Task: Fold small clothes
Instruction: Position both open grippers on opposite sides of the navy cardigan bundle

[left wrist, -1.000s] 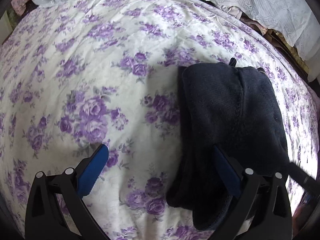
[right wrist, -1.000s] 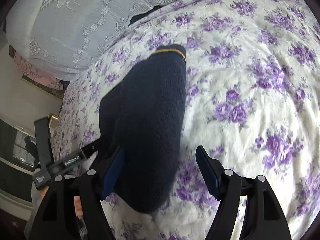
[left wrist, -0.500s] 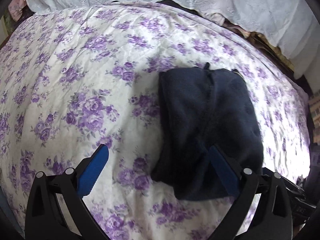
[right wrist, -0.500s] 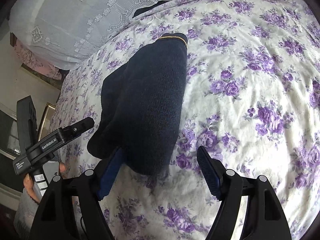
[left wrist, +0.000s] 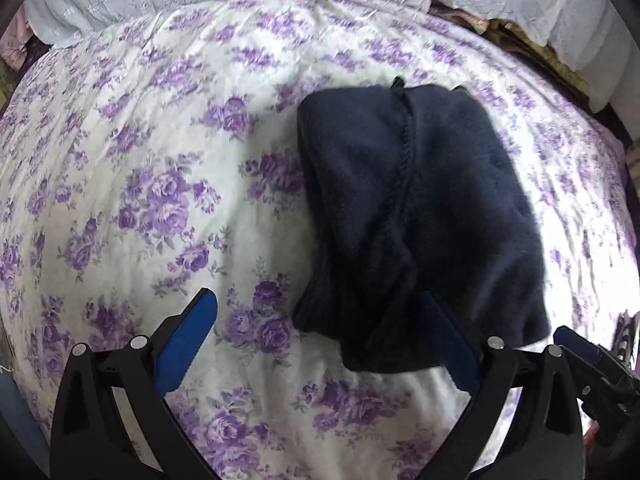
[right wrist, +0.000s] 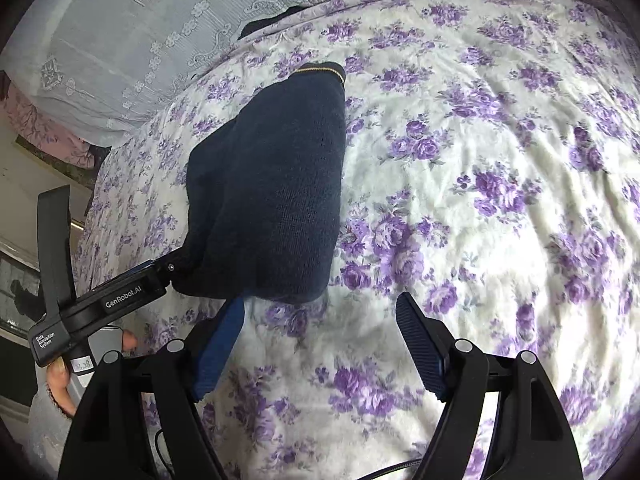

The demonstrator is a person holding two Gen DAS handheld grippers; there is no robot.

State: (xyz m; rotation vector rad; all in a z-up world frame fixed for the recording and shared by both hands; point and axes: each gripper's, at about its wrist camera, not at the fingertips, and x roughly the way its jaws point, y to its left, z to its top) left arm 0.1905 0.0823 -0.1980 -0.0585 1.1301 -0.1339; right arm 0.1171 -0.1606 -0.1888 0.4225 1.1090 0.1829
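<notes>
Nearest, the left gripper (left wrist: pixel 320 332) and the right gripper (right wrist: pixel 320 340) both hang released over the bed with the white, purple-flowered quilt (left wrist: pixel 140 160), nothing between their blue pads. Beyond them the folded dark navy knitted garment (left wrist: pixel 420 208) lies flat near the bed's near edge. Farthest, white lace fabric (right wrist: pixel 120 32) borders the far edge.

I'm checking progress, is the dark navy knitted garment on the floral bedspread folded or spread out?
Folded. The dark navy knitted garment lies as a compact doubled bundle on the floral bedspread, layered edges showing at its near end.
</notes>
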